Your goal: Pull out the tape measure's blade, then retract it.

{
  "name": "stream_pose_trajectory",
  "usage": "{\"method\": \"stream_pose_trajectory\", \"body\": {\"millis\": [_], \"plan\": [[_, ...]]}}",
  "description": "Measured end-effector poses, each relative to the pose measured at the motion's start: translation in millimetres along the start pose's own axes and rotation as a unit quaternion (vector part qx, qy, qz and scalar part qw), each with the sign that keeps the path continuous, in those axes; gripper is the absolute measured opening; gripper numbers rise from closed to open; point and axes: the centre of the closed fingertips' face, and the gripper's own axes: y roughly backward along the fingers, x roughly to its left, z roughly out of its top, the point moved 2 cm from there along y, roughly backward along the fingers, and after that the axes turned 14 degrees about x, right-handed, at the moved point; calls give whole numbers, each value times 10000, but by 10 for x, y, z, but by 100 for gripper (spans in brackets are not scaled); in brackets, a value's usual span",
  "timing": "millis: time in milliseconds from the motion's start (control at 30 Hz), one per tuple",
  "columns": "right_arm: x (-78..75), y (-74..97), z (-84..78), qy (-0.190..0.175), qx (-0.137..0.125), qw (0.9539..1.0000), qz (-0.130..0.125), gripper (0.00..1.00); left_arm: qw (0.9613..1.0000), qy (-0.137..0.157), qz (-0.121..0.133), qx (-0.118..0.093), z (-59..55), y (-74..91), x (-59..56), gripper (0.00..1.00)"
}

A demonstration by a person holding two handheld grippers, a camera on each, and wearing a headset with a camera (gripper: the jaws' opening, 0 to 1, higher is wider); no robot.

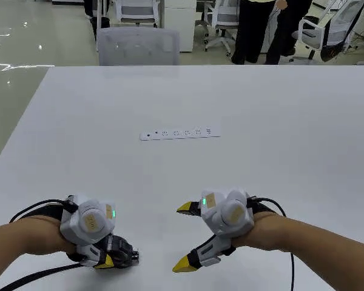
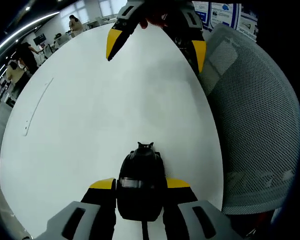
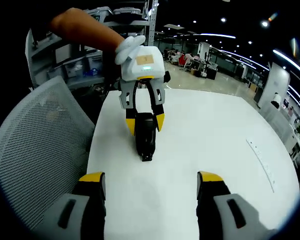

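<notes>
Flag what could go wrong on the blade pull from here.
1. The blade hook is small, and the right gripper is wide open and apart from it; its fingers could close beside the hook and miss.
2. The left gripper clamps the tape measure only by its sides; a firm pull may drag it out.

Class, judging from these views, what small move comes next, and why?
Probably bring the open right gripper to the blade tip and close on it: the left gripper grips the tape measure, its blade not yet drawn.
</notes>
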Motion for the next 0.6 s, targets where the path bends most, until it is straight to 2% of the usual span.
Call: {"method": "stream_pose_trajectory", "body": {"millis": [33, 167, 400, 600], "plan": [[-9, -16, 9, -5, 9, 10000, 19, 75, 9999, -139, 43, -13, 6, -1, -2, 32], [-38, -89, 57, 59, 51, 9999, 68, 74, 9999, -160, 19, 55, 7, 12, 5, 32], [-43, -223, 128, 74, 79, 9998, 187, 68, 9998, -42, -22, 182, -7, 15, 11, 32], [-50, -394, 201, 52, 85, 9997, 201, 61, 9999, 1, -13, 163, -12, 15, 2, 32]]}}
